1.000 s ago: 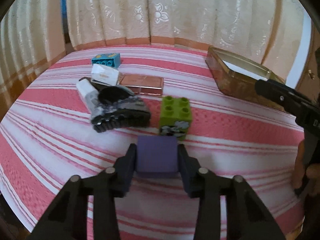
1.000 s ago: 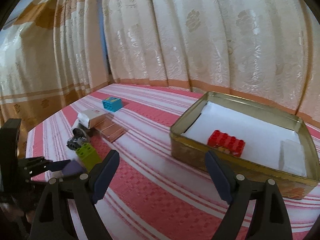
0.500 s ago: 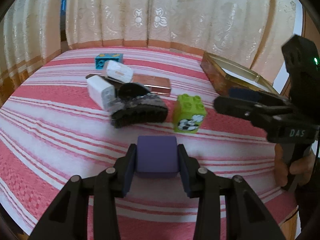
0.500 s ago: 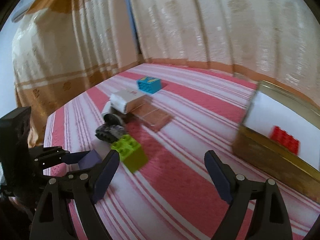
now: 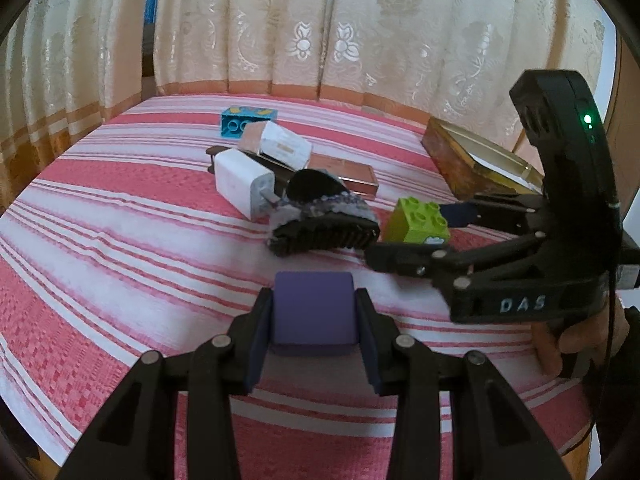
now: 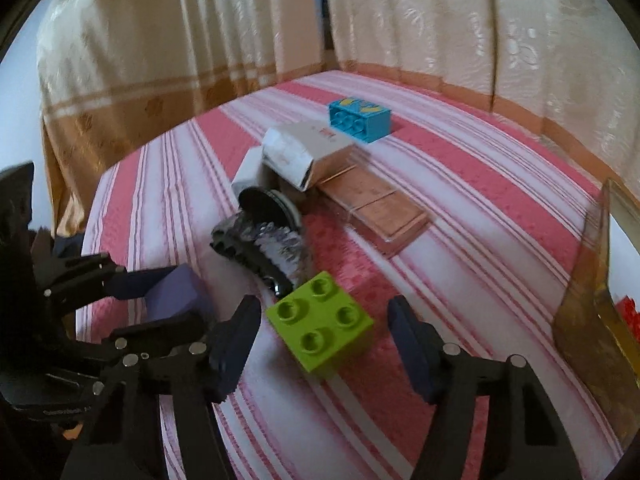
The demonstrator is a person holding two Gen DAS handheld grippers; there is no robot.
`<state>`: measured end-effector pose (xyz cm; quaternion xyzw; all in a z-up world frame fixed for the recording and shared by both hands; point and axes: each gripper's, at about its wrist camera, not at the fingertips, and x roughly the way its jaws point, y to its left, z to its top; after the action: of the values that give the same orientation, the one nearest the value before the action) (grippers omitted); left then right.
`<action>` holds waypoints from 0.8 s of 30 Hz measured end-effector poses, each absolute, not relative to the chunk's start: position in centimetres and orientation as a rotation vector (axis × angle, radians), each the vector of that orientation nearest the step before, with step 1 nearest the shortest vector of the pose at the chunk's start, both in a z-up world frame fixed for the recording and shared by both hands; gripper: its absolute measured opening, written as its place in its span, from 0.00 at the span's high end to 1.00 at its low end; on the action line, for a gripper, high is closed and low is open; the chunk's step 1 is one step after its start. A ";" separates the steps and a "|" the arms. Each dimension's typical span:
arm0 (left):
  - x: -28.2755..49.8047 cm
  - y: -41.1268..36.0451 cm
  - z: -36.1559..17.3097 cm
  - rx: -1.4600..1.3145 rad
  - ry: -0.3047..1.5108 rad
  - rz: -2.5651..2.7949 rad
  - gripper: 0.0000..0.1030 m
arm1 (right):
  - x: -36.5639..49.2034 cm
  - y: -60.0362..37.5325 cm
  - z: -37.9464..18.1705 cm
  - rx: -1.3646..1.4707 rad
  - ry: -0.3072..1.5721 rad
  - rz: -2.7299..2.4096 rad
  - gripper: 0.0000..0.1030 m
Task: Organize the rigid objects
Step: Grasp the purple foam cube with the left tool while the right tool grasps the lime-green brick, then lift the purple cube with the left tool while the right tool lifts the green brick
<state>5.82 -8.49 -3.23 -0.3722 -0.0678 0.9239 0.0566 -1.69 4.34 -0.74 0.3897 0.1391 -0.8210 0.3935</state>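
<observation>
Green brick (image 6: 320, 328) sat between the right gripper (image 6: 324, 344) fingers, which had just been closing but were not touching it, near the tin (image 6: 592, 320), while the left gripper (image 5: 314, 350) held the purple block (image 5: 314, 312) tight.

You have four toy bricks in sight: one green brick (image 6: 322, 330) near you, one blue brick (image 6: 360, 119) at the far end, one red brick (image 6: 628, 312) just showing inside the tin on the right, and one purple block (image 5: 314, 312). There is one gold tin (image 5: 456, 160), one white charger (image 5: 244, 182), one small white carton (image 5: 280, 144), one flat copper-coloured case (image 6: 380, 212) and one dark toothed clip (image 5: 324, 232). Two grippers are in view.
</observation>
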 end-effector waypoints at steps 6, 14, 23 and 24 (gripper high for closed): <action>5.8 -8.4 -3.0 -1.133 -0.226 2.824 0.62 | -1.9 5.0 -0.6 0.990 0.297 -2.071 0.55; 6.0 -7.8 -1.1 -1.035 -0.259 2.839 0.62 | -2.0 7.7 0.8 0.950 0.139 -2.124 0.55; 5.3 -5.6 1.6 -0.896 -0.202 2.844 0.63 | -2.0 10.4 2.7 0.855 0.070 -2.245 0.55; 5.4 -5.4 1.9 -0.879 -0.193 2.844 0.63 | -2.1 10.8 2.8 0.850 0.064 -2.256 0.55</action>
<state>5.43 -5.40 1.93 -0.2938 -0.0645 0.9504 0.0793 -2.05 10.80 2.78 0.3292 0.0248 -0.8739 0.3567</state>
